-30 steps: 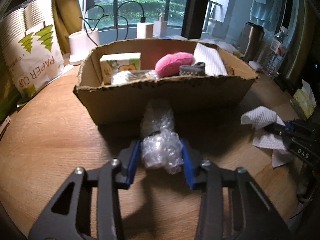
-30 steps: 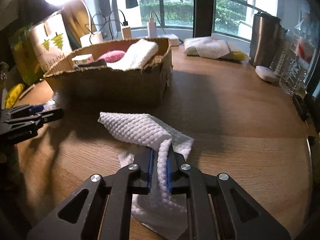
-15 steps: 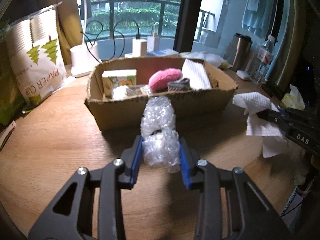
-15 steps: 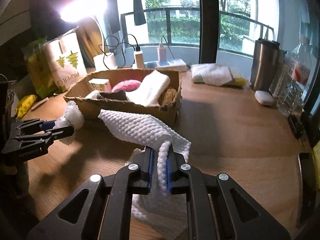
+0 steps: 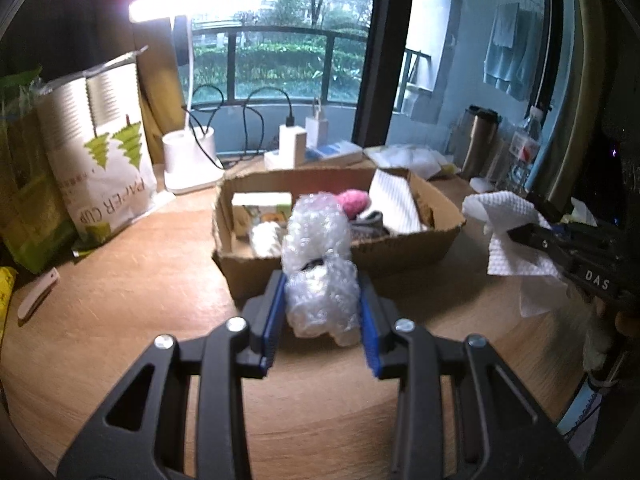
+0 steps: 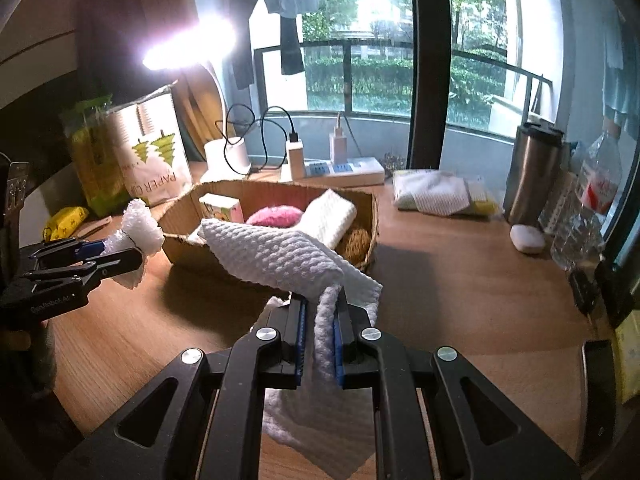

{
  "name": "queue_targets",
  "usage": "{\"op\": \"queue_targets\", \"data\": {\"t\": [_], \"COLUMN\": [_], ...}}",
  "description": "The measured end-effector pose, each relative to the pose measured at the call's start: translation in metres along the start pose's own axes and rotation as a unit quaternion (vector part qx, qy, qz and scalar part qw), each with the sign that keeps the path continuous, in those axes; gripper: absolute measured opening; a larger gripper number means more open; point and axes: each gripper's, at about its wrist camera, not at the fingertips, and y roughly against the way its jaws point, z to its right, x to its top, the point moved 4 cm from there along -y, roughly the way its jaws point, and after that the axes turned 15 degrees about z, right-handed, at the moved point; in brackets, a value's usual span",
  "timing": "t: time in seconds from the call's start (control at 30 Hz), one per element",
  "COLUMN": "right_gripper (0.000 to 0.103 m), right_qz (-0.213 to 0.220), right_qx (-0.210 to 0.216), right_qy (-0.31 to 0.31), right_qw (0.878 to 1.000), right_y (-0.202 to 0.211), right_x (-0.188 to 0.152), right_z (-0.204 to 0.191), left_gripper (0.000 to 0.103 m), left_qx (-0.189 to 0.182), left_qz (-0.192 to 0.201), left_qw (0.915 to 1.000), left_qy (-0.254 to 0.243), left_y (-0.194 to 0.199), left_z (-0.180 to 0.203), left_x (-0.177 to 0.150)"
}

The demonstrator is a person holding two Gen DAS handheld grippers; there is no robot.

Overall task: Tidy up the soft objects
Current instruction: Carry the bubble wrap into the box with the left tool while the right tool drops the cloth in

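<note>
Left gripper (image 5: 322, 312) clamps the bubble wrap (image 5: 318, 264), held above the worktop (image 5: 120, 300); cardboard box (image 5: 400, 254) at 12 o'clock, presumably its destination. Right gripper (image 6: 320, 344) pinches the white cloth (image 6: 280, 256), draped, box at 11 o'clock.

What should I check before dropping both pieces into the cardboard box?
1. Left gripper clamped on bubble wrap: ok.
2. Right gripper clamped on white cloth: ok.
3. Both pieces clear of the table: bubble wrap ok; the cloth's tail cannot tell.
4. Room in cardboard box: cannot tell; pink puff, folded white cloth and small carton already fill much of it.
5. Either piece over the box opening: not ok, both short of it.
</note>
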Motion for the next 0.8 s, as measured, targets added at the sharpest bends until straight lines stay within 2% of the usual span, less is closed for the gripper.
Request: {"op": "queue_targets", "data": {"t": [0.4,0.8], "right_gripper": [0.012,0.012], "right_qz": [0.02,0.037], "right_qx": [0.001,0.006], "right_qy": [0.007,0.021], "right_qw": [1.0,0.999], "right_y": [-0.006,-0.027], "right_x": [0.026,0.051], "right_z": [-0.003,-0.008], "left_gripper": [0.035,0.035], "left_qx": [0.011,0.002], "left_qz": [0.036,0.073], "left_qw": [0.9993,0.9973], "left_qy": [0.002,-0.002], "left_y": [0.003,-0.006], "left_z": [-0.021,-0.032], "left_x": [0.032,0.056]}}
